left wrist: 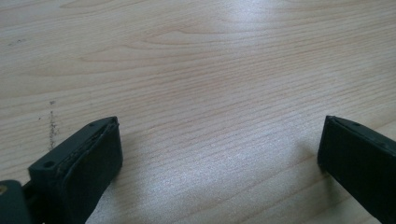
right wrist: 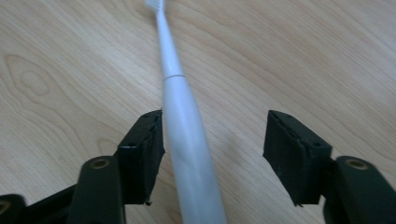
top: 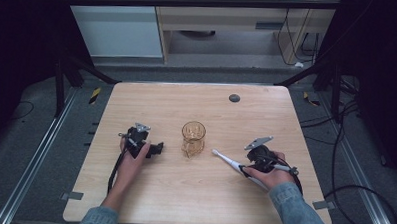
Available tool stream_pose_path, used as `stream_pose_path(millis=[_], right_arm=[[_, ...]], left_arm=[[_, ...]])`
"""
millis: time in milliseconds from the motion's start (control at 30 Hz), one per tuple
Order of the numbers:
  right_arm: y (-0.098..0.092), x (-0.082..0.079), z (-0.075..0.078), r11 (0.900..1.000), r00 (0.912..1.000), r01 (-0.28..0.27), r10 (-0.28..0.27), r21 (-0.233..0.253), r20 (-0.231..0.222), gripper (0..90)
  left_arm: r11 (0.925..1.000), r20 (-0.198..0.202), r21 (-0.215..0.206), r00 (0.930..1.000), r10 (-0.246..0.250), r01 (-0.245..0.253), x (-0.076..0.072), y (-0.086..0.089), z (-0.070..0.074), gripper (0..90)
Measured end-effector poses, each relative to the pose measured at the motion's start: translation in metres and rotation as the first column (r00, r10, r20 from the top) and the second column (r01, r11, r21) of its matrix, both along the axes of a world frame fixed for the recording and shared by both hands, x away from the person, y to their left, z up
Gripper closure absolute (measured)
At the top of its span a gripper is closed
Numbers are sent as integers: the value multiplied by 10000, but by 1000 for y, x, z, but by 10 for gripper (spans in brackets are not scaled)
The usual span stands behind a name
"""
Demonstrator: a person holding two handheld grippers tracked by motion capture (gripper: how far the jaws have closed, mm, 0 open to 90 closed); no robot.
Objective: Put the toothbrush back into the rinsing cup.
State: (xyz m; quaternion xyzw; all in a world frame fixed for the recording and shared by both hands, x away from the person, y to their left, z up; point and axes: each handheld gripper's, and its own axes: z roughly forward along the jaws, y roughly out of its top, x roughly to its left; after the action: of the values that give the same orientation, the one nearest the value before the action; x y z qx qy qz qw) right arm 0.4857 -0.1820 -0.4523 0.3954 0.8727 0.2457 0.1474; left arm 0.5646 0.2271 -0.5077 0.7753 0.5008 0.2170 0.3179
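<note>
We have the right gripper wide open astride the white electric toothbrush lying on the table near the amber glass, ready to close, while the left gripper waits open and empty.

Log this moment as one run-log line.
right gripper: open, astride toothbrush lying on table | left gripper: open, nothing between jaws | glass cup: upright, mid-table
</note>
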Motion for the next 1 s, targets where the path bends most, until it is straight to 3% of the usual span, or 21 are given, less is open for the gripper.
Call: stream_pose_path(millis=[100, 267, 567, 1000], right_arm=[[11, 6, 0, 9986, 9987, -354, 338, -406, -388, 451], [22, 11, 1, 9947, 9931, -821, 763, -622, -895, 490], [31, 16, -6, 9886, 9839, -1142, 990, -979, -1489, 540], [34, 24, -12, 9810, 9766, -1336, 1062, -1405, -1871, 569]], left_arm=[[10000, -1, -1, 10000, 0, 0, 0, 0, 0, 0], [10000, -2, 0, 10000, -1, 1, 0, 0, 0, 0], [10000, 0, 0, 10000, -19, 19, 0, 0, 0, 0], [10000, 2, -1, 10000, -38, 38, 0, 0, 0, 0]])
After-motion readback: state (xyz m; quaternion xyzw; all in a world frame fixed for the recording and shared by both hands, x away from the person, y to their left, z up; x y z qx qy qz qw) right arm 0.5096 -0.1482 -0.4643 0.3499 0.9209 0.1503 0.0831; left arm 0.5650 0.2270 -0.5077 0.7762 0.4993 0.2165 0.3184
